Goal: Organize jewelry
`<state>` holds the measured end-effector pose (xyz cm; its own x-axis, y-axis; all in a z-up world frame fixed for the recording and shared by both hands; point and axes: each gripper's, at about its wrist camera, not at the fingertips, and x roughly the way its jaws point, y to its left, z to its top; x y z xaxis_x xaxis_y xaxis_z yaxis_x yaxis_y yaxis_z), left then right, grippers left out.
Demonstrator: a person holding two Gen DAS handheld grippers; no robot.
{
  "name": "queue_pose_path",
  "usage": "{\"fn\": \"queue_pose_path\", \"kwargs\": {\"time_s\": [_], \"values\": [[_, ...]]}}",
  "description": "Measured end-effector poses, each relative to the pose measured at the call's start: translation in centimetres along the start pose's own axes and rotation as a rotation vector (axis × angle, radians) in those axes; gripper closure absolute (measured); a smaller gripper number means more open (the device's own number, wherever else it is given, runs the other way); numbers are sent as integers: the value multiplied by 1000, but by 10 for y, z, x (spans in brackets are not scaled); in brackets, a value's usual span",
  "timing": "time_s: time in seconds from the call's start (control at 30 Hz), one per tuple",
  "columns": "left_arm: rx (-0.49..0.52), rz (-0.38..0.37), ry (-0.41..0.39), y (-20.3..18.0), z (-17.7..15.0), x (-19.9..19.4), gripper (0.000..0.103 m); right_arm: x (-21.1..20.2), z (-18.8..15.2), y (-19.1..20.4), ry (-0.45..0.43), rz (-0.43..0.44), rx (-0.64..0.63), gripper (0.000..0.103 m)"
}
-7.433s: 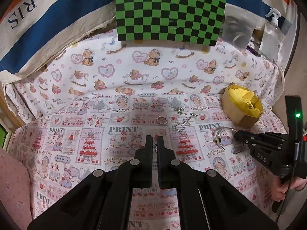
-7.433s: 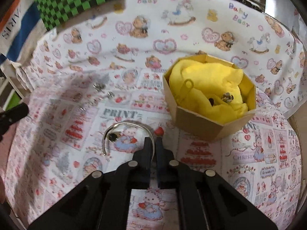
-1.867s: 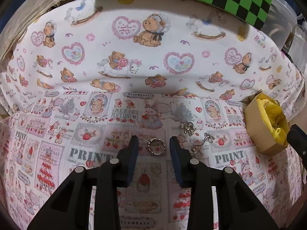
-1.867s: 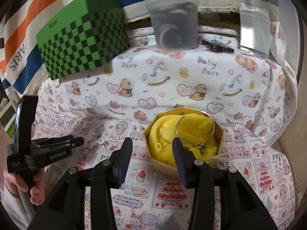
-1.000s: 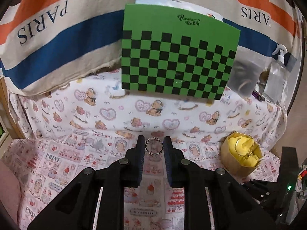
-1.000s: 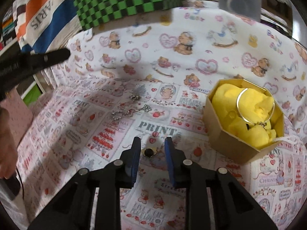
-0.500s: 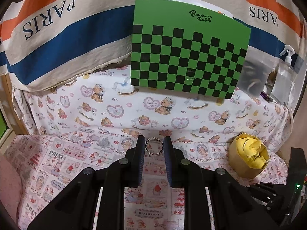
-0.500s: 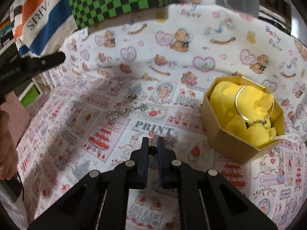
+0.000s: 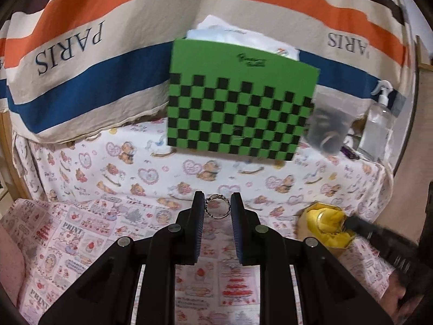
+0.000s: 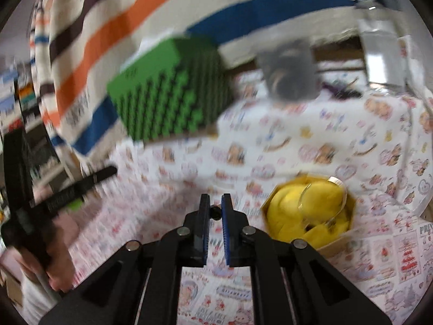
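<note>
Mid-carry, by the look of it: both pieces lifted clear of the printed cloth [image 9: 89, 224] and due for the yellow-lined box [image 10: 311, 211], so next move likely calls for bringing each over the lining and easing the jaws apart. Left gripper [image 9: 217, 208]: jaws part-closed, pinching an ornate ring [image 9: 217, 209] upright between the pads, box off to its right, apart. Right gripper [image 10: 215, 211]: jaws nearly together on a small dark bead-like piece [image 10: 215, 211], kind unclear through blur; box just right of the tips, a bangle [image 10: 322, 197] already lying in it.
</note>
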<state>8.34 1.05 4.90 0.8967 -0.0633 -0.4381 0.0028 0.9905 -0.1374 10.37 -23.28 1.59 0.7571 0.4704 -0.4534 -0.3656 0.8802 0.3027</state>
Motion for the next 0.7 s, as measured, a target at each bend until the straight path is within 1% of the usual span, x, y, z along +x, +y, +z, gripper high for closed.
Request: {"fn": "queue_pose_path", "kwargs": {"time_s": [0.1, 0.2, 0.27, 0.37, 0.43, 0.47, 0.57, 0.6, 0.63, 0.7], "values": [[27, -10, 8, -12, -3, -1, 85, -14, 12, -15, -58, -20, 46, 95], [54, -41, -1, -25, -3, -7, 85, -23, 19, -38, -90, -28, 118, 95], [65, -73, -15, -37, 1, -11, 85, -28, 22, -51, -106, -46, 156, 95], [78, -128, 5, -66, 8, -6, 85, -32, 26, -65, -120, -107, 165, 95], [95, -200, 52, -88, 10, 2, 85, -32, 25, -74, -108, -85, 190, 95], [86, -235, 89, -97, 11, 9, 85, -31, 25, -78, -99, -73, 201, 95], [49, -301, 192, -117, 9, 34, 85, -22, 21, -93, -63, -63, 249, 95], [40, -313, 217, -122, 8, 43, 85, -21, 19, -97, -57, -54, 268, 95], [38, -315, 231, -127, 7, 48, 85, -18, 17, -104, -48, -32, 310, 95], [38, -320, 251, -137, 5, 60, 85, -13, 14, -111, -27, -3, 352, 95]]}}
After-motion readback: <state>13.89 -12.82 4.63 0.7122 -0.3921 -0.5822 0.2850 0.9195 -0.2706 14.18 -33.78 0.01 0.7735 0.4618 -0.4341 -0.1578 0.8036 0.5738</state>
